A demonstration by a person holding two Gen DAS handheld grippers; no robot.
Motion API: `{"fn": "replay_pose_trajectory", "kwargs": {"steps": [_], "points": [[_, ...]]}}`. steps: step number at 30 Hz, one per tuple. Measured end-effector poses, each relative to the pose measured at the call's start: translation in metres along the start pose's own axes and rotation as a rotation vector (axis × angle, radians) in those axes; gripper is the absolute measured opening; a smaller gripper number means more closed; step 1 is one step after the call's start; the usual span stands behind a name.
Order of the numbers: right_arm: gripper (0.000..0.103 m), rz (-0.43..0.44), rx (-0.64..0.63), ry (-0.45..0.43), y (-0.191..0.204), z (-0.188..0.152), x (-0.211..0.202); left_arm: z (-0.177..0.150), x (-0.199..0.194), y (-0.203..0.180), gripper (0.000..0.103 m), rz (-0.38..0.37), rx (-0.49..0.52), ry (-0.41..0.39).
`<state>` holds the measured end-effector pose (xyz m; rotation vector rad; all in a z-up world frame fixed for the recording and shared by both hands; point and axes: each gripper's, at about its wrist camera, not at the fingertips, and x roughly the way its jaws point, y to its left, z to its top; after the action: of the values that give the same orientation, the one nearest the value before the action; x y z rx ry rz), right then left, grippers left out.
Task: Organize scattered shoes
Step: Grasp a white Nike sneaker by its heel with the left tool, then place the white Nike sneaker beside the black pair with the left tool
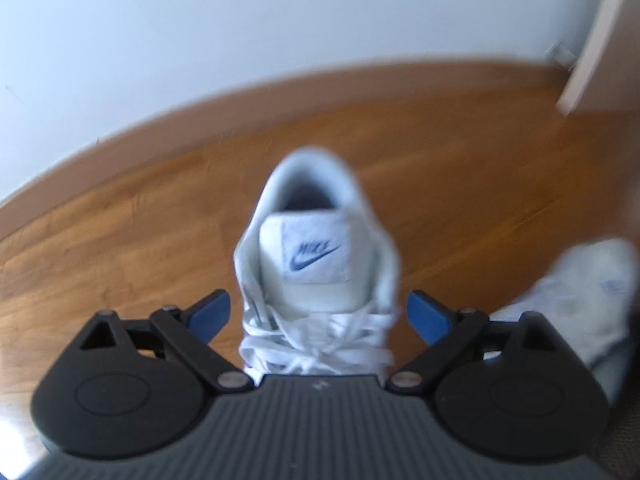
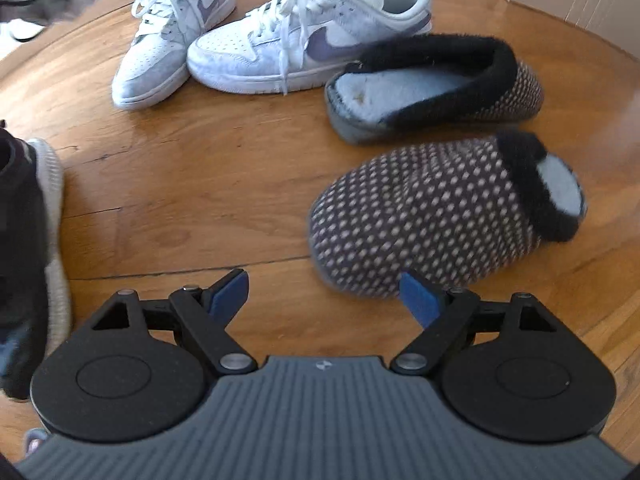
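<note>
Left wrist view: left gripper (image 1: 318, 314), jaws spread, straddles 1 white Nike sneaker (image 1: 316, 272) on the wooden floor (image 1: 120, 240), grasp pending closure; right wrist view: right gripper (image 2: 324, 298), released, nears the near dotted slipper (image 2: 432, 216), right.

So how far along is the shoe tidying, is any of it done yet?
Early days, it seems. The two white sneakers already sit side by side, though at an angle to each other. In hand: the left gripper is open astride one sneaker, not yet closed. The right gripper is open and empty. Left: the two dotted slippers point opposite ways, and a dark shoe lies apart at the left edge.
</note>
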<state>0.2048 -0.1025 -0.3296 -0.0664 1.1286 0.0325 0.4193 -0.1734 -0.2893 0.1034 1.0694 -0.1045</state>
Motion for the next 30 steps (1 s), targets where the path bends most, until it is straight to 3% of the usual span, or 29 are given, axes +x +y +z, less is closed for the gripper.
{"fn": "replay_pose_trajectory", "kwargs": {"steps": [1, 3, 6, 10, 15, 17, 20, 24, 25, 27, 30], "points": [[0.084, -0.001, -0.004, 0.0, 0.002, 0.0, -0.002, -0.002, 0.01, 0.002, 0.089, 0.004, -0.016, 0.025], [0.084, 0.004, -0.004, -0.006, 0.004, 0.002, -0.005, -0.012, 0.012, 0.009, 0.08, -0.016, -0.084, -0.014], [0.084, 0.013, 0.005, -0.021, 0.002, 0.005, -0.008, -0.031, 0.0, 0.015, 0.074, 0.011, -0.181, -0.041], [0.084, 0.029, 0.021, -0.032, 0.002, 0.007, -0.008, -0.062, -0.025, 0.027, 0.074, -0.001, -0.32, 0.058], [0.084, 0.062, 0.023, -0.081, 0.008, 0.008, -0.02, -0.121, -0.061, 0.022, 0.085, -0.021, -0.453, 0.239], [0.086, 0.093, 0.03, -0.111, 0.012, 0.011, -0.026, -0.142, -0.087, 0.027, 0.086, -0.112, -0.453, 0.308], [0.09, 0.169, 0.022, -0.148, 0.027, 0.023, -0.027, -0.153, -0.133, 0.05, 0.087, -0.198, -0.469, 0.28], [0.099, 0.261, -0.039, -0.2, 0.062, 0.047, -0.025, -0.161, -0.203, 0.087, 0.088, -0.241, -0.479, 0.209], [0.102, 0.273, -0.094, -0.241, 0.088, 0.066, -0.02, -0.164, -0.223, 0.101, 0.09, -0.238, -0.474, 0.175], [0.102, 0.318, -0.132, -0.242, 0.118, 0.091, -0.004, -0.169, -0.249, 0.117, 0.093, -0.21, -0.45, 0.125], [0.1, 0.277, -0.182, -0.178, 0.159, 0.121, 0.035, -0.195, -0.284, 0.147, 0.094, -0.135, -0.449, 0.098]]}}
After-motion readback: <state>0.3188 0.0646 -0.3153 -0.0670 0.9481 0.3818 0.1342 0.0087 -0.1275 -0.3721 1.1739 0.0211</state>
